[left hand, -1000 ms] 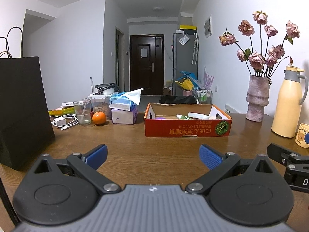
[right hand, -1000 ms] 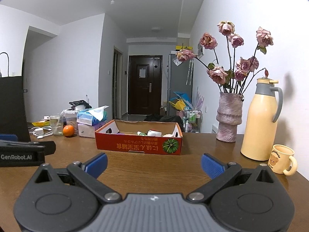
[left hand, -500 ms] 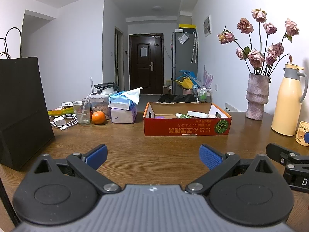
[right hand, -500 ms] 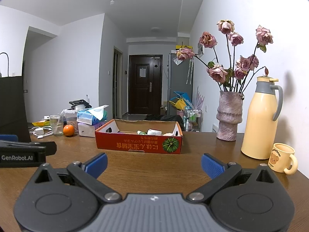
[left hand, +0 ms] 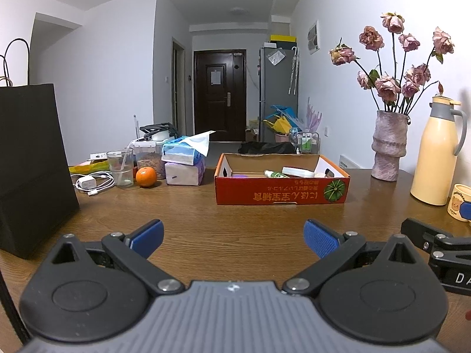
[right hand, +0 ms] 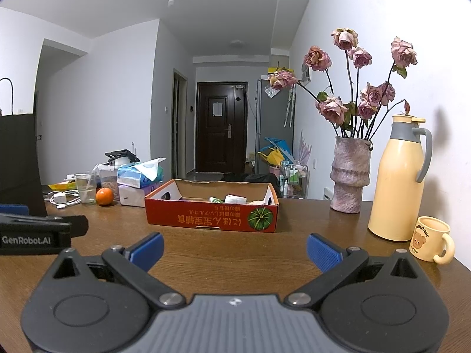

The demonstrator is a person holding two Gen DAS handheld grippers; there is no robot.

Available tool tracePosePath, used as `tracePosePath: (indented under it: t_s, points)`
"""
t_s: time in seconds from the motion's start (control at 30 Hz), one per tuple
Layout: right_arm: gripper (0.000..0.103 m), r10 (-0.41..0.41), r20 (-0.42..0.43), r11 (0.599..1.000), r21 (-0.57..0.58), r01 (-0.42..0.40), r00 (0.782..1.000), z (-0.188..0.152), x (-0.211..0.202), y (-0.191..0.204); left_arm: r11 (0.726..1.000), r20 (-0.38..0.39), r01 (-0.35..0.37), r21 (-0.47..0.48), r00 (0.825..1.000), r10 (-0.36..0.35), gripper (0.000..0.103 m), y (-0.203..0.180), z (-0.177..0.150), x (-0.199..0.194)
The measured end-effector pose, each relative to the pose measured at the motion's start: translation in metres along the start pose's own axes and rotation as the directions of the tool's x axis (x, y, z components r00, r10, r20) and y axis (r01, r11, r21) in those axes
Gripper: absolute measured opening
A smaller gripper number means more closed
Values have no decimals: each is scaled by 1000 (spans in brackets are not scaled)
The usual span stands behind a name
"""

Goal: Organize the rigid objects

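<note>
Both claws, the left claw [left hand: 232, 236] and right claw [right hand: 234, 250], hang spread wide and empty over the brown wooden tabletop [left hand: 235, 214]. Ahead sits the shallow red cardboard box [left hand: 281, 195], holding small bottles [left hand: 297, 173].

Wood, cardboard, matt plastic

The table [left hand: 235, 214] is glossy brown wood; the box [left hand: 282, 195] is printed cardboard; the vase [right hand: 350, 173] looks rough; the thermos [right hand: 397, 182] smooth; gripper pads [left hand: 319, 238] ribbed blue.
</note>
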State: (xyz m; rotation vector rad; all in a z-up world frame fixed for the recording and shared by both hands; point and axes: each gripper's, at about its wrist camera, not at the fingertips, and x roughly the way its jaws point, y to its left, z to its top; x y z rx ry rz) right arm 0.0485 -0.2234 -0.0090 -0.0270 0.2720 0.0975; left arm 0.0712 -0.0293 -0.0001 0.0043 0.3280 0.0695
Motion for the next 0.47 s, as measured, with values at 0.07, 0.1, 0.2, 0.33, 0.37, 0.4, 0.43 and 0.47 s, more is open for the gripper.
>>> tracePosePath:
  t_s: [0.07, 0.1, 0.2, 0.33, 0.37, 0.4, 0.43, 0.47]
  points:
    - [103, 0, -1, 1000, 0, 0, 1000, 0, 0, 0, 1000, -1, 1, 0, 1000, -1, 103, 1, -1, 0]
    - [103, 0, -1, 1000, 0, 0, 1000, -1, 0, 1, 1000, -1, 2, 0, 1000, -2, 103, 0, 0, 0]
    - [103, 0, -2, 1000, 0, 0, 1000, -2, 0, 1, 1000, 1, 4, 2, 1000, -4, 103, 0, 0, 0]
    - [103, 0, -2, 1000, -1, 0, 1000, -2, 0, 1, 1000, 2, 9, 7, 1000, -9, 103, -1, 0, 2]
    - [103, 0, -2, 1000, -1, 0, 1000, -2, -1, 1, 1000, 0, 8, 5, 1000, -8, 103, 0, 0, 2]
    - [103, 0, -2, 1000, -1, 0, 1000, -2, 0, 1, 1000, -3, 6, 4, 1000, -6, 103, 0, -1, 2]
    - [103, 1, -2, 1000, -1, -1, 1000, -1, 0, 1, 1000, -5, 3, 4, 1000, -3, 103, 1, -1, 3]
    - [103, 1, -3, 1000, -2, -1, 1000, -2, 0, 2, 1000, -6, 2, 5, 1000, -2, 103, 0, 0, 3]
